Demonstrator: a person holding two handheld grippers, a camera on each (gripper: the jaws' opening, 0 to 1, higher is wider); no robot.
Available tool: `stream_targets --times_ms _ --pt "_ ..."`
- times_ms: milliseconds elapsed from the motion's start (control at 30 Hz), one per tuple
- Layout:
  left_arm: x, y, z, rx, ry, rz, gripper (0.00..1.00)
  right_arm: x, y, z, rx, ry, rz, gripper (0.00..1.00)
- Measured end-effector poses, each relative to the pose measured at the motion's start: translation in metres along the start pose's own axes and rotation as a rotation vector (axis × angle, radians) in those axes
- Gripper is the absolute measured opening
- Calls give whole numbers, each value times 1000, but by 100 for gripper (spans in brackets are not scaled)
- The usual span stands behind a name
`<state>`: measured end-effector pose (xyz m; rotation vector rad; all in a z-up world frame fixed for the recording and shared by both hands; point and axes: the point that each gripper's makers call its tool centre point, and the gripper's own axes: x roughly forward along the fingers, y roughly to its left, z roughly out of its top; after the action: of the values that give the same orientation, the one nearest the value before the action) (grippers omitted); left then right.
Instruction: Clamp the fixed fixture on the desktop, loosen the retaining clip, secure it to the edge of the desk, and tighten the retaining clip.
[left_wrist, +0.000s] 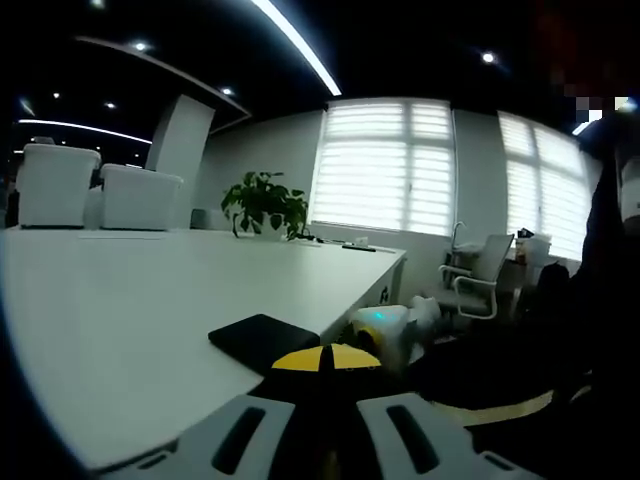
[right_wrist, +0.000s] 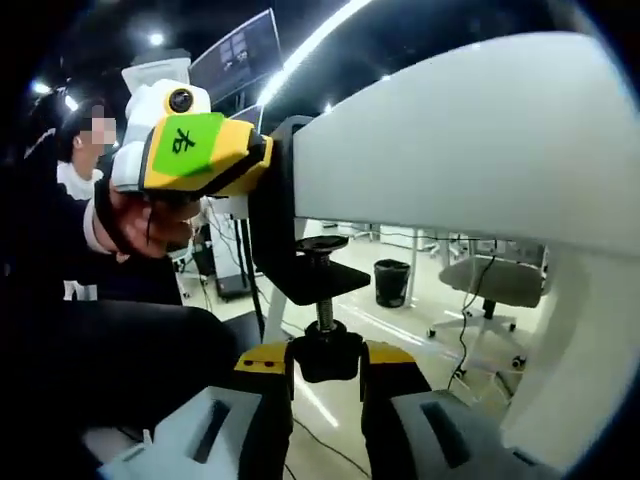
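Note:
A black clamp fixture (right_wrist: 285, 225) sits over the edge of the white desk (right_wrist: 450, 140). Its flat top plate (left_wrist: 262, 338) lies on the desk surface (left_wrist: 120, 310). Below the desk, its screw ends in a black knob (right_wrist: 328, 356). My right gripper (right_wrist: 328, 362) is shut on that knob from both sides, and it also appears past the desk edge (left_wrist: 385, 328). My left gripper (left_wrist: 325, 360) has its yellow tips almost together at the fixture's top. In the right gripper view, a hand holds the left gripper (right_wrist: 200, 145) against the fixture's upper end.
A potted plant (left_wrist: 265, 203) and white chairs (left_wrist: 100, 190) stand at the desk's far end. An office chair (left_wrist: 480, 270) sits by bright blinds. Under the desk are a dark bin (right_wrist: 392, 282) and another chair (right_wrist: 490, 285). A person's dark sleeve (right_wrist: 90, 340) fills the left.

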<state>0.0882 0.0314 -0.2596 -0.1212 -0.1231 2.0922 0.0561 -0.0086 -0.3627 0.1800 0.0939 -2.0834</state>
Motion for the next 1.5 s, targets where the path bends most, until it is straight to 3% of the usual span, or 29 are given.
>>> stream_targets --times_ms 300,367,433,533,633,667,767,833,933,1033,1133,1300,1367,1500 --pt "0 0 0 -4 -3 -10 1 -1 5 0 1 -30 17 24" --pt "0 0 0 -7 -2 -8 1 -3 3 -2 31 6 -32 24" --pt "0 0 0 -8 -1 -5 1 -5 -5 -1 -5 7 -86 27" --pt "1 1 0 -9 -1 -2 1 -14 -5 9 -40 -44 -221 39" --pt "1 1 0 -10 -5 -2 1 -21 -4 12 -8 -60 -360 52" --pt "1 1 0 -7 -5 -2 1 -18 -12 11 11 -65 -412 52" --pt "1 1 -1 0 -8 -3 1 -22 -10 13 90 -113 -583 51" --pt "1 1 0 -2 -11 -5 1 -24 -20 9 72 -109 -739 51" --pt "1 1 0 -3 -16 -13 1 -18 -27 -1 82 -61 -854 51" --pt "0 0 0 -7 -19 -20 1 -9 -23 -2 98 -54 -880 50" --pt "0 0 0 -9 -23 -27 1 -3 -21 1 89 -62 -897 42" --pt "0 0 0 -9 -28 -31 1 -11 -23 6 78 -75 -947 31" --pt "0 0 0 -12 -33 -30 1 -16 -28 4 8 -25 -970 25" --pt "0 0 0 -11 -33 -28 1 -11 -28 4 42 -37 -939 24"
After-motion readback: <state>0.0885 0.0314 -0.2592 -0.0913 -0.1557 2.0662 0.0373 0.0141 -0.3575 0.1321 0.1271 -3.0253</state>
